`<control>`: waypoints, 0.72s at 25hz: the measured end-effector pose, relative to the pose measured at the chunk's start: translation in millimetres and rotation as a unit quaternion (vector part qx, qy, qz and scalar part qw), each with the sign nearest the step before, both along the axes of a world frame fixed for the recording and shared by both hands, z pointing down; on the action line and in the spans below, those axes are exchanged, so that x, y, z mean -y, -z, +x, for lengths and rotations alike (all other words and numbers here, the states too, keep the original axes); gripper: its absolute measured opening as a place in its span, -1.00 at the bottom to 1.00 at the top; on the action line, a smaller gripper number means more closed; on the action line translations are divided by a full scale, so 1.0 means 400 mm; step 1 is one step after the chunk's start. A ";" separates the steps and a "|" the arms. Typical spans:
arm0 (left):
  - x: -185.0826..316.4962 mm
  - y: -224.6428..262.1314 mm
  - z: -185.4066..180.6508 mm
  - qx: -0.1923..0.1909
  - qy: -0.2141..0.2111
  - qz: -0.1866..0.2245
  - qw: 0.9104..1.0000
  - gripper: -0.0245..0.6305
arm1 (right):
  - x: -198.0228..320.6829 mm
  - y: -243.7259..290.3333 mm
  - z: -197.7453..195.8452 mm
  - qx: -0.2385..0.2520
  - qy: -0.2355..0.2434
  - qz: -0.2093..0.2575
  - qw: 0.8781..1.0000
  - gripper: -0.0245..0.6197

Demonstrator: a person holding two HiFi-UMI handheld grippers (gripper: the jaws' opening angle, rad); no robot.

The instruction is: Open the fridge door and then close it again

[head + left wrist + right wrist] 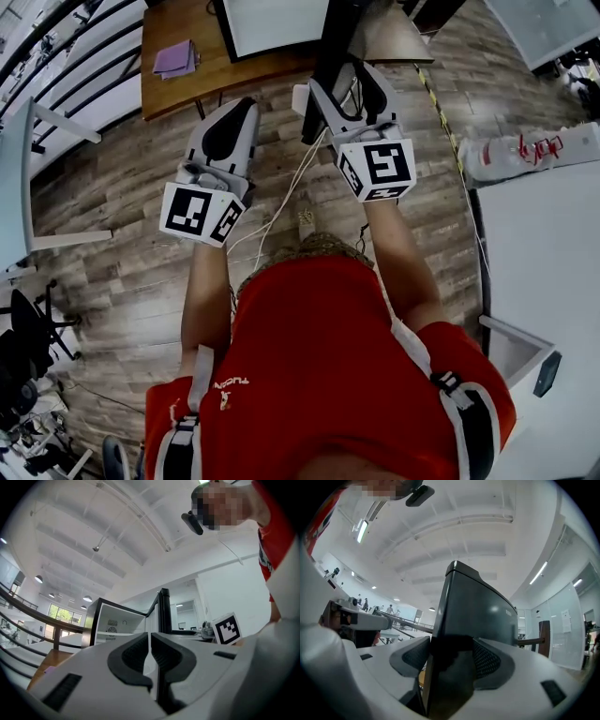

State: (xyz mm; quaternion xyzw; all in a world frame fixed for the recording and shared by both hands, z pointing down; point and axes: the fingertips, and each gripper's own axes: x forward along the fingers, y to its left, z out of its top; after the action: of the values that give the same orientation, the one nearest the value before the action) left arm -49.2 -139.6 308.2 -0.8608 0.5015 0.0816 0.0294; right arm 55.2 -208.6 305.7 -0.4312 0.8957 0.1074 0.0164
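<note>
The wooden floor [122, 187] fills most of the head view. At the top centre of this view stands the fridge [277, 23], open, with its white inside visible. Its black fridge door [333, 37] is swung out and runs down toward the middle of the frame. At the upper left is a brown wooden table [234, 75], and at the right edge a white table [544, 244]. The person in a red shirt [319, 356] takes the lower half of the frame, with both arms stretched forward.

The right gripper [349, 80] is at the upper centre, at the door. In the right gripper view its jaws are spread wide and the edge of the fridge door [478, 606] stands between them. I cannot tell if the pads touch the door.

The left gripper [234, 103] is left of the centre, apart from the door. In the left gripper view its jaws are almost together, with only a thin slit, and they hold nothing. The open fridge [119, 625] is seen beyond them.

A purple cloth [175, 59] lies on the wooden table. White cables [281, 202] run over the floor between the two grippers.
</note>
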 end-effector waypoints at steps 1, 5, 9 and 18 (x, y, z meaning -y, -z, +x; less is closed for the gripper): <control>0.006 0.000 -0.005 0.001 0.003 0.000 1.000 -0.85 | 0.005 0.000 -0.012 0.000 0.004 0.001 1.000 -0.06; 0.036 -0.004 -0.033 0.002 0.018 -0.001 1.000 -0.85 | 0.022 0.000 -0.063 -0.003 0.025 0.006 1.000 -0.06; 0.084 -0.009 -0.060 0.001 0.032 -0.003 0.999 -0.85 | 0.057 0.000 -0.112 -0.007 0.046 0.012 0.999 -0.05; 0.188 -0.004 -0.119 -0.003 0.071 0.000 0.997 -0.85 | 0.136 -0.001 -0.197 -0.009 0.102 0.022 0.995 -0.06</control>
State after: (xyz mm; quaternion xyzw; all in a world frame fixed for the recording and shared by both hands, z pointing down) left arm -96.7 -215.0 310.0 -0.8227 0.5616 0.0816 0.0334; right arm -23.7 -263.1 306.0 -0.3363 0.9325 0.1283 0.0285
